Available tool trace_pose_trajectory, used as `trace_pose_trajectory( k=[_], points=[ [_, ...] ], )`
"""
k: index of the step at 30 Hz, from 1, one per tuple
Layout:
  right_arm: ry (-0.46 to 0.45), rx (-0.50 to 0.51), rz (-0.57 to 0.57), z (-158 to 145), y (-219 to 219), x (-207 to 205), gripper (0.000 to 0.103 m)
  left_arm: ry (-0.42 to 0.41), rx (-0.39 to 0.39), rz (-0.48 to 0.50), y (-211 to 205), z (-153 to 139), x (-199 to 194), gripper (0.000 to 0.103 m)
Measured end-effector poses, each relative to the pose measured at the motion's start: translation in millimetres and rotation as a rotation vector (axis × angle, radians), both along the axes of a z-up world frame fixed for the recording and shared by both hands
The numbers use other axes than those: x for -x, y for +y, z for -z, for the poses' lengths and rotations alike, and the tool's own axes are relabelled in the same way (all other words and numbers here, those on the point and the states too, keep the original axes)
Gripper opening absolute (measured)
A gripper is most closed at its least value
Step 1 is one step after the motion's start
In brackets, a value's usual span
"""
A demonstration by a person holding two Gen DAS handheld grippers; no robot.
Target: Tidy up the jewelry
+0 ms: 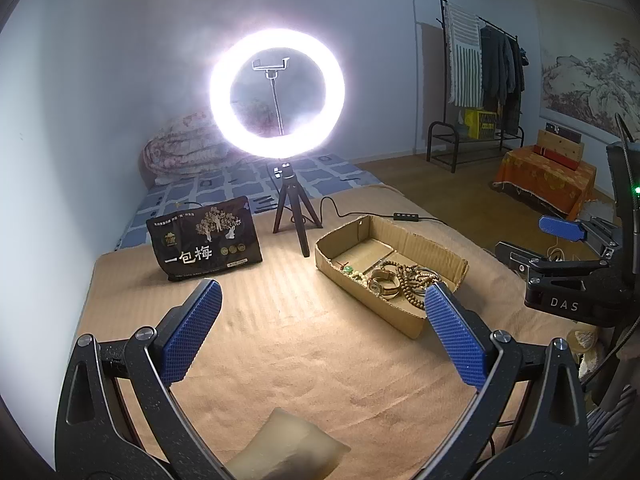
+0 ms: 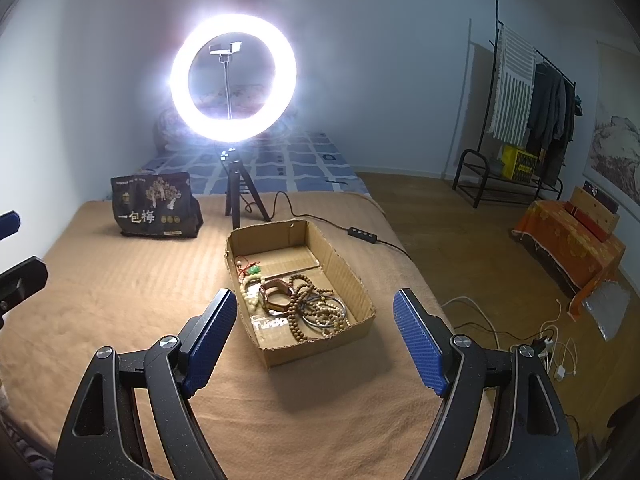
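Left wrist view: tan blanket (image 1: 280, 320) covers the bed; cardboard tray (image 1: 404, 240) of jewelry (image 1: 400, 280) lies right of the ring light (image 1: 277, 92). Left gripper (image 1: 320, 320) gapes, empty.
Right wrist view: right gripper (image 2: 316, 332) gapes, empty, just before the tray

A bedroom in a home is showing here: a bed (image 2: 120, 300) under a tan blanket is filling the foreground, a rolled floral quilt (image 1: 184, 152) is lying at its far end, clothes are hanging on a black garment rack (image 2: 532, 112) by the wall, and a landscape painting (image 1: 588, 80) is hanging above the wooden floor (image 2: 460, 232).
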State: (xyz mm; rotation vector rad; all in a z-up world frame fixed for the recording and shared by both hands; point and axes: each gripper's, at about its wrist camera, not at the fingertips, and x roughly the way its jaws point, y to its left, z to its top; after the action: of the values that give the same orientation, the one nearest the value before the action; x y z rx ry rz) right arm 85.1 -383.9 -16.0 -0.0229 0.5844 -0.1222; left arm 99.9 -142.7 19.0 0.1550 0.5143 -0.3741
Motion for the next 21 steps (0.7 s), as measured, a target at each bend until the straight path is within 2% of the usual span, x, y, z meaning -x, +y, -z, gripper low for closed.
trace_pose_trajectory(
  k=[21],
  points=[
    [0.008,0.011,-0.010,2.3,4.6,0.6,0.081,-0.009,-0.002,-0.009,2.0,-2.6,0.8,0.103]
  ],
)
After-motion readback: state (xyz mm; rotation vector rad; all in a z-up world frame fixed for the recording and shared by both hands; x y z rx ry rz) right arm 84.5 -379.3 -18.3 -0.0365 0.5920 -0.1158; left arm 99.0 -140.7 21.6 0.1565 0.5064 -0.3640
